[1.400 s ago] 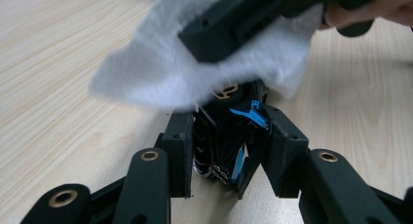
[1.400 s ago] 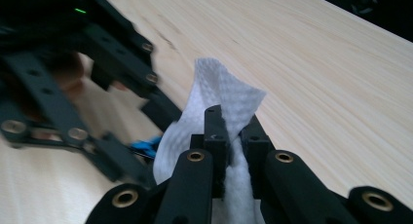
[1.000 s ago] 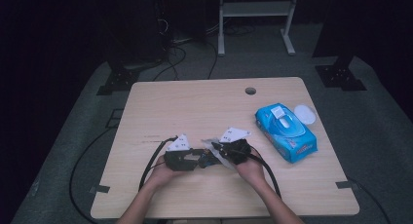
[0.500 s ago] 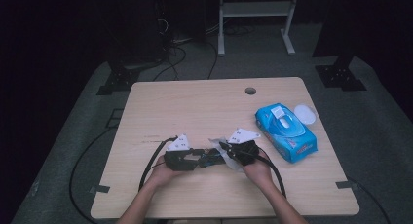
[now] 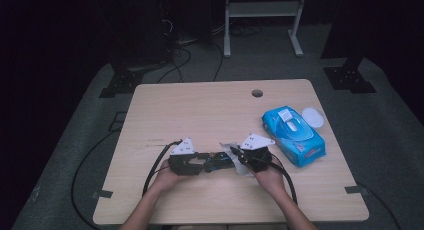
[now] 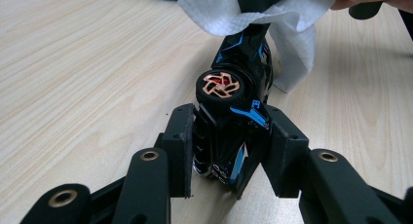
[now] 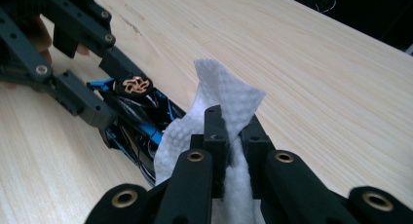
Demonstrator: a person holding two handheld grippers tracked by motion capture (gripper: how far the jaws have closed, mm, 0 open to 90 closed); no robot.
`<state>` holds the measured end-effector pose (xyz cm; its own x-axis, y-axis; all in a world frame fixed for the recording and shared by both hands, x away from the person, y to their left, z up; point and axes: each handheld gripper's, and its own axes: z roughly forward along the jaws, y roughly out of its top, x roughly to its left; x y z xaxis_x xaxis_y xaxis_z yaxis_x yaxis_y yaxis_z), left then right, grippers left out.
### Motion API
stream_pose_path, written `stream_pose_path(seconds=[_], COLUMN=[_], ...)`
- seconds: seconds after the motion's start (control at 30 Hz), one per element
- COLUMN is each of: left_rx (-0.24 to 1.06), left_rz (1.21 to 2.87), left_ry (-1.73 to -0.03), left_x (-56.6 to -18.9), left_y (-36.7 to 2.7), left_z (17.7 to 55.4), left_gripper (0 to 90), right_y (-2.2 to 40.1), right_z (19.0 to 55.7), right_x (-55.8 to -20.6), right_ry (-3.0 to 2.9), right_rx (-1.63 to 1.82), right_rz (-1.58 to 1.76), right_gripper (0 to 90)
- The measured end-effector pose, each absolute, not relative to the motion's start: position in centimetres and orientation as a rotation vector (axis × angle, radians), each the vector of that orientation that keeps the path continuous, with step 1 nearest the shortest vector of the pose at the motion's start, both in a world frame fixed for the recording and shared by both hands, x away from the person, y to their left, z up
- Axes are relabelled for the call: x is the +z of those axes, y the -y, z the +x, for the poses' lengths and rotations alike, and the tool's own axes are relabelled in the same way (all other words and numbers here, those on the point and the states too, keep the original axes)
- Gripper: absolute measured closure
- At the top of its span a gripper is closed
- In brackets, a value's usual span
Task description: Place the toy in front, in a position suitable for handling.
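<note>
A black and blue toy car [image 6: 234,112] with a copper-coloured wheel lies on its side low over the table, and my left gripper [image 6: 229,131] is shut on its body. My right gripper [image 7: 234,121] is shut on a white wipe [image 7: 224,95], which rests against the car's far end [image 7: 141,117]. In the high view both grippers meet near the table's front middle: the left gripper [image 5: 202,163], the car [image 5: 220,162] and the right gripper [image 5: 239,157] with the wipe [image 5: 245,171] hanging from it.
A blue pack of wipes [image 5: 294,135] lies at the right of the wooden table [image 5: 200,110], with a white round lid [image 5: 313,117] beside it. A cable hole [image 5: 257,93] sits near the far edge. Cables trail off the front left.
My right gripper has shifted a little to the right with the wipe, along the car. The left gripper and the car have stayed put.
</note>
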<state>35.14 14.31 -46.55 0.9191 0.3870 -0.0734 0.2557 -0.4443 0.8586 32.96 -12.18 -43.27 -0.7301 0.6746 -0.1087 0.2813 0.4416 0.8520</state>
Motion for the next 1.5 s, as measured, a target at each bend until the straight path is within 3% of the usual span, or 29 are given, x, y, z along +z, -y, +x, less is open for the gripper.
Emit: stream_pose_path(seconds=[0.23, 0.87, 1.1, 1.3, 1.5], left_rx=[0.162, 0.165, 0.163, 0.164, 0.162], left_rz=[2.054, 2.056, 2.054, 2.055, 2.053], left_ry=[-0.462, -0.462, -0.462, -0.462, -0.464], left_x=[-46.6, -46.5, -46.6, -46.6, -46.6], left_y=[-14.3, -14.3, -14.3, -14.3, -14.3], left_z=[35.1, 35.1, 35.1, 35.1, 35.2], left_gripper=[59.7, 59.7, 59.8, 59.7, 59.7], right_y=[14.1, 12.9, 14.3, 12.7, 14.5], right_z=[33.0, 32.6, 32.8, 32.3, 32.7], right_x=[-43.4, -43.4, -43.5, -43.4, -43.5], right_ry=[-2.235, -2.255, -2.229, -2.254, -2.229], right_rx=[1.229, 1.249, 1.236, 1.257, 1.248], right_rz=[0.866, 0.820, 0.877, 0.823, 0.879], right_gripper=[84.5, 84.5, 84.6, 84.5, 84.5])
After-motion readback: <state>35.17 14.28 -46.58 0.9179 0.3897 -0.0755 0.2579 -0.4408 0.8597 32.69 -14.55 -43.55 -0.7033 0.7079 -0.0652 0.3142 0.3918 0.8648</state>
